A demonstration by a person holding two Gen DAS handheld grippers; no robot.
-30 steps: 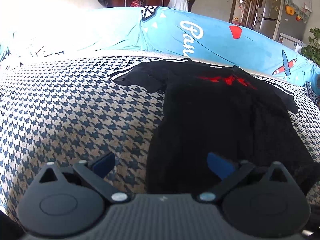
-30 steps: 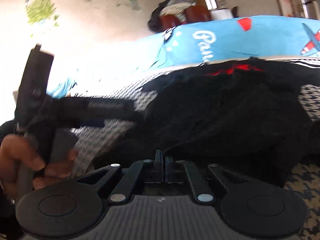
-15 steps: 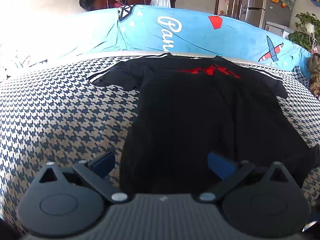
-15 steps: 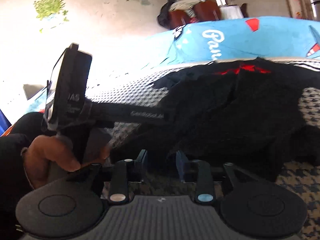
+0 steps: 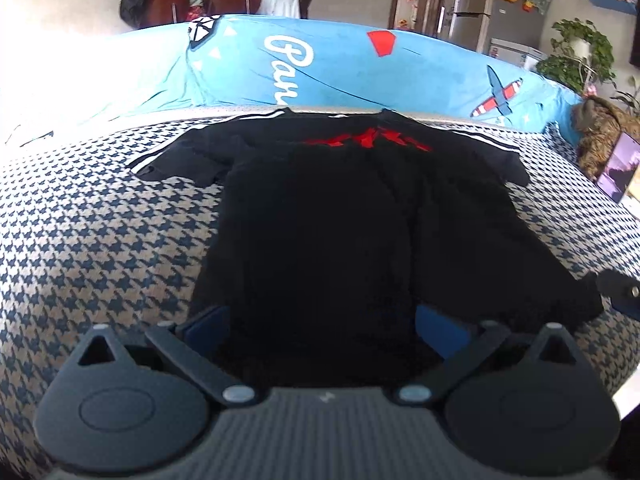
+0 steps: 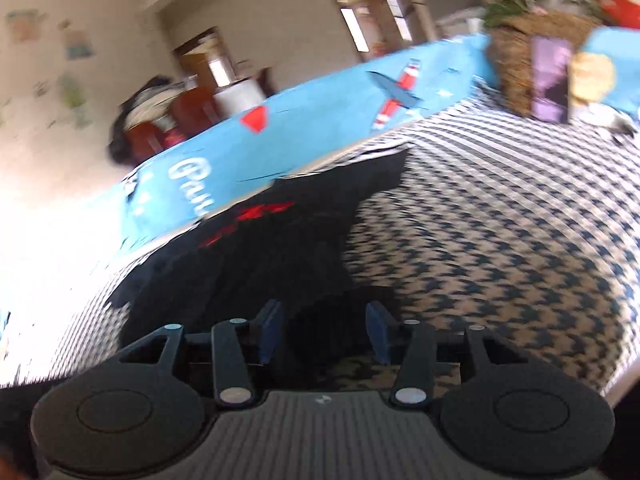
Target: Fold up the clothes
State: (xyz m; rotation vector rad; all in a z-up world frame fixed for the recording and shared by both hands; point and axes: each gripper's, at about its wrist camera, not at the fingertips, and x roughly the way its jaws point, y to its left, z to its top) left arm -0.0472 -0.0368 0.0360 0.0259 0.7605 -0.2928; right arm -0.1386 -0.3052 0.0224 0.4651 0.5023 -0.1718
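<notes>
Black T-shirt (image 5: 340, 216) spread flat on the houndstooth sofa seat (image 5: 100, 232), collar toward the blue backrest (image 5: 360, 72), hem nearest. Spreading apparently done, first fold not yet begun. Left tongs (image 5: 322, 322) released, straddling the hem's left part. Right tongs (image 6: 325, 330) released too, just over the hem's right corner. Next, probably: clench on the hem corners, then lift toward the collar.
</notes>
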